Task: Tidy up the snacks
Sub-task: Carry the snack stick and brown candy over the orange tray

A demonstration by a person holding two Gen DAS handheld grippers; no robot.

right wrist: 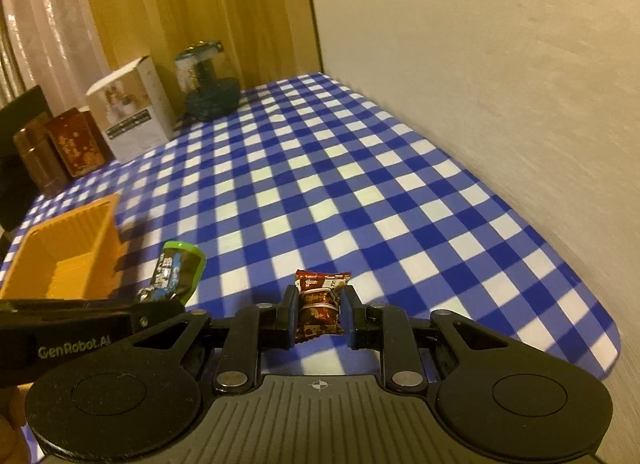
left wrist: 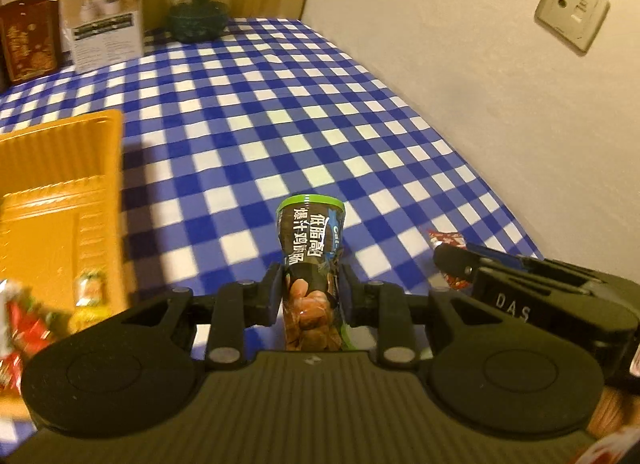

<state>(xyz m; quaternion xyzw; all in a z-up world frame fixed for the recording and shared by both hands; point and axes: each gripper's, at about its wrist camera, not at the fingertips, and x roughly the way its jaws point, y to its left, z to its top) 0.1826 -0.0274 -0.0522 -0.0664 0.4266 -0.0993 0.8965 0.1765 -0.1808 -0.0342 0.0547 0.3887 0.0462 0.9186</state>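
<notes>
My left gripper (left wrist: 311, 288) is shut on a dark snack packet with a green edge (left wrist: 310, 240), which sticks out forward above the blue checked tablecloth (left wrist: 280, 112). In the right wrist view the same green-edged packet (right wrist: 178, 270) shows at the left, held by the left gripper (right wrist: 149, 300). My right gripper (right wrist: 320, 314) is shut on a small red-brown snack packet (right wrist: 320, 306), also lifted off the cloth. An orange tray (left wrist: 60, 200) lies at the left, with several small wrapped snacks (left wrist: 86, 290) in its near end. The right gripper (left wrist: 452, 264) shows at the right edge of the left wrist view.
At the far end of the table stand a white box (right wrist: 130, 112), a dark red box (right wrist: 74, 144) and a glass jar with a teal lid (right wrist: 206, 80). A cream wall (right wrist: 500, 84) with sockets (left wrist: 572, 10) runs along the right edge. The tray's far corner (right wrist: 86, 210) lies left.
</notes>
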